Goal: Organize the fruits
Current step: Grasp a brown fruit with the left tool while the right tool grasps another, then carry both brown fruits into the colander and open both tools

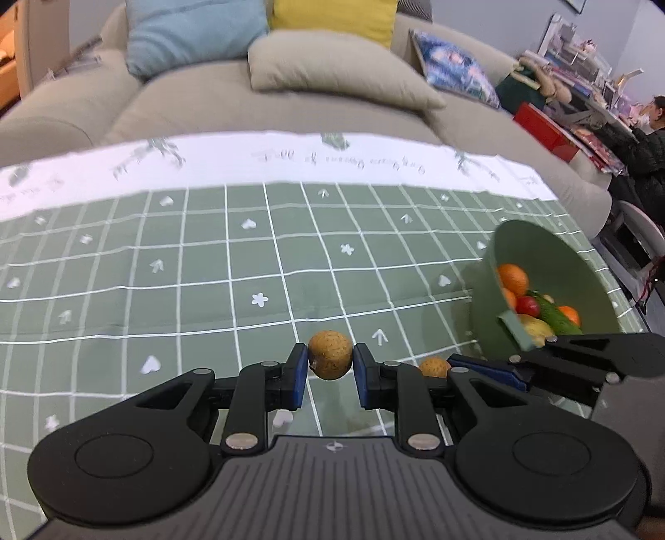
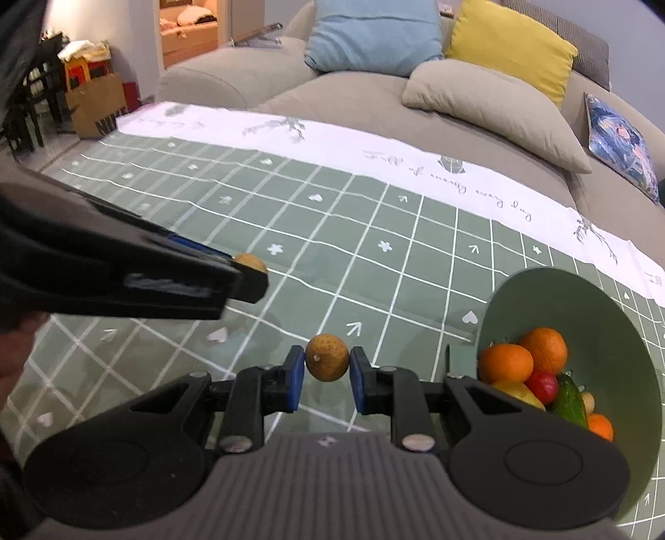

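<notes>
Here, two black hinged claws with blue rubber pads are each clamping a small round fruit above a table covered in a green cloth.

Left wrist view: the left claw [image 1: 330, 367] is gripping a brown fruit [image 1: 330, 354], a rough, speckled, tan ball, with both pads pressing on its sides at lower centre of the frame. Just to its right, the right claw [image 1: 451, 367] is entering from the right edge, closed on a second brown fruit [image 1: 434, 367], of which only a part is showing. At right of the frame a green bowl [image 1: 536, 245], smooth and matte with a deep rounded wall, is standing on the cloth; oranges [image 1: 513, 277], a red fruit [image 1: 528, 305] and a glossy dark green cucumber [image 1: 559, 320] are lying heaped inside it.

Right wrist view: the same right claw is sitting at lower centre, pinching its ball by the sides, while the left claw is showing as a blurred dark shape at left of the frame, its fruit peeping past the tip.

The cloth [image 1: 208, 266] is carrying a white grid with small printed hearts, arrows and flowers, and a white border with grey script along its far edge. Beyond it a beige fabric sofa [image 2: 345, 95] is bearing soft cushions in pale blue [image 2: 374, 35], yellow [image 2: 511, 45] and beige [image 2: 490, 99], plus a patterned one.
</notes>
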The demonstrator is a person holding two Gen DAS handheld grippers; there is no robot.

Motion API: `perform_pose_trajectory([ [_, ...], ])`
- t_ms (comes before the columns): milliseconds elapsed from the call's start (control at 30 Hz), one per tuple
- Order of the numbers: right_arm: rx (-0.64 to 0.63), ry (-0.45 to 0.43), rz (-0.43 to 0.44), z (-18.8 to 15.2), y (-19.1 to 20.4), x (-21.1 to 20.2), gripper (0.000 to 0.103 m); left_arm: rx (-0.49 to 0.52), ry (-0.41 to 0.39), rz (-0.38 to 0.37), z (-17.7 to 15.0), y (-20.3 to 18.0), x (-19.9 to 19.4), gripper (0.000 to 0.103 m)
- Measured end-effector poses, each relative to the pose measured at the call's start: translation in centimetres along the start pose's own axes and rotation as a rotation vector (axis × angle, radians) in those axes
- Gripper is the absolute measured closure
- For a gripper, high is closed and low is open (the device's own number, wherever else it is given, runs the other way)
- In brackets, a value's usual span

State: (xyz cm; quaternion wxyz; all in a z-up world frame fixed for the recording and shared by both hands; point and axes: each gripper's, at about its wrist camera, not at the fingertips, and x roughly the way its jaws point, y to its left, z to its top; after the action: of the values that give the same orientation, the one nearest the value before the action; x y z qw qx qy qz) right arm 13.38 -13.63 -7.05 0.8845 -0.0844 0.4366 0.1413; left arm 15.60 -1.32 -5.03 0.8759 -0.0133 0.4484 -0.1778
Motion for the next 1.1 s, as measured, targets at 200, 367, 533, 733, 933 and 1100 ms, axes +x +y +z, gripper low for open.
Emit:
perform_pose_trajectory([
  [200,0.036,-0.054,0.018,-1.0,-0.9,-3.7,0.084,-0.028,-0.050,-0.021,-1.0,-1.8,-4.0,0.078],
  [367,0.068,-0.089,0.014,-2.4,-2.2,-6.4,0.084,0.002,-0.077,-0.045,-1.2,-4.4,-5.3,0.078],
  [533,0.124,-0.111,-0.009,-3.8,-4.4,-8.3,0.084,0.034,-0.078,-0.075,-0.7,-7.2,-5.2,0.078],
  [733,0.185,-0.137,-0.061,-5.0,-7.3,-10.0,0.084,0.083,-0.085,-0.116,0.3,-11.0,-3.9,0.078],
  [933,0.242,-0.154,-0.092,-5.7,-11.0,-10.4,0.084,0.121,-0.067,-0.157,1.7,-14.0,-1.5,0.078],
  [1100,0.255,-0.158,-0.120,-5.6,-13.8,-9.5,0.084,0.154,-0.048,-0.157,3.0,-15.5,0.7,0.078],
])
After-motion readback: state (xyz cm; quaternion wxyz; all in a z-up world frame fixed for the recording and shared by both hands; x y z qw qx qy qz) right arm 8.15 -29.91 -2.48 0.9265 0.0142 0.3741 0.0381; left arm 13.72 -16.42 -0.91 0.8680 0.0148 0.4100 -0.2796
